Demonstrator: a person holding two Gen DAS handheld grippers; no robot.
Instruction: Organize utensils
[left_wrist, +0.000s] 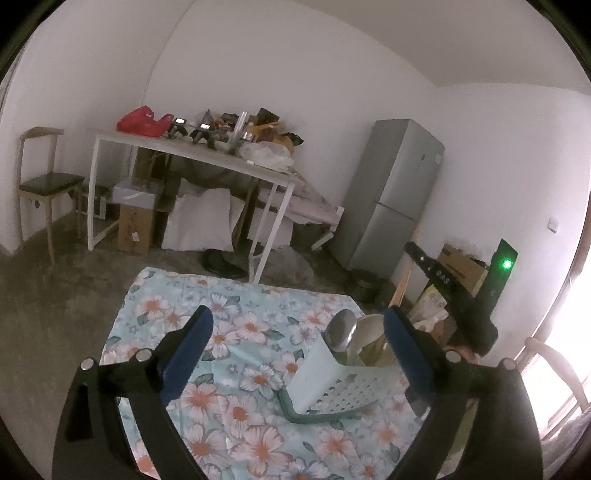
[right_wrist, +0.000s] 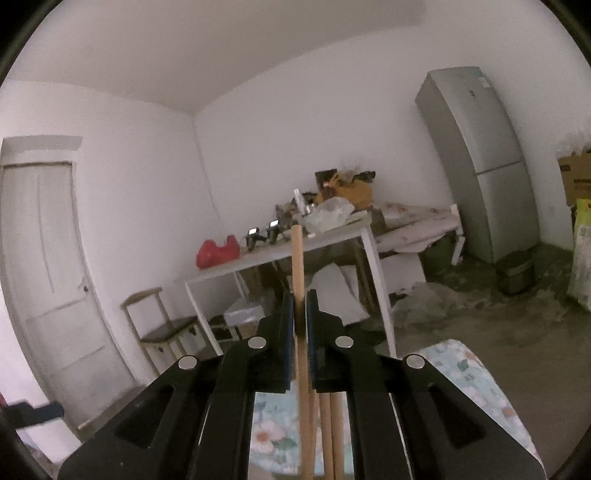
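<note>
In the left wrist view a pale green perforated utensil holder (left_wrist: 325, 384) stands on a floral tablecloth (left_wrist: 229, 406), holding metal spoons (left_wrist: 341, 328) and wooden chopsticks. My left gripper (left_wrist: 297, 341) is open and empty, its blue fingers wide apart just before the holder. The other black gripper (left_wrist: 454, 295) shows above the holder at right. In the right wrist view my right gripper (right_wrist: 300, 314) is shut on a wooden chopstick (right_wrist: 297, 258) that points up and away. More wooden chopsticks (right_wrist: 330, 432) stand below between its arms.
Beyond the floral table is bare concrete floor. A white cluttered table (left_wrist: 192, 147) with a red bag (left_wrist: 142, 120) stands against the far wall, a chair (left_wrist: 44, 184) at its left, a grey fridge (left_wrist: 391, 192) at right. A white door (right_wrist: 48, 266) is left in the right wrist view.
</note>
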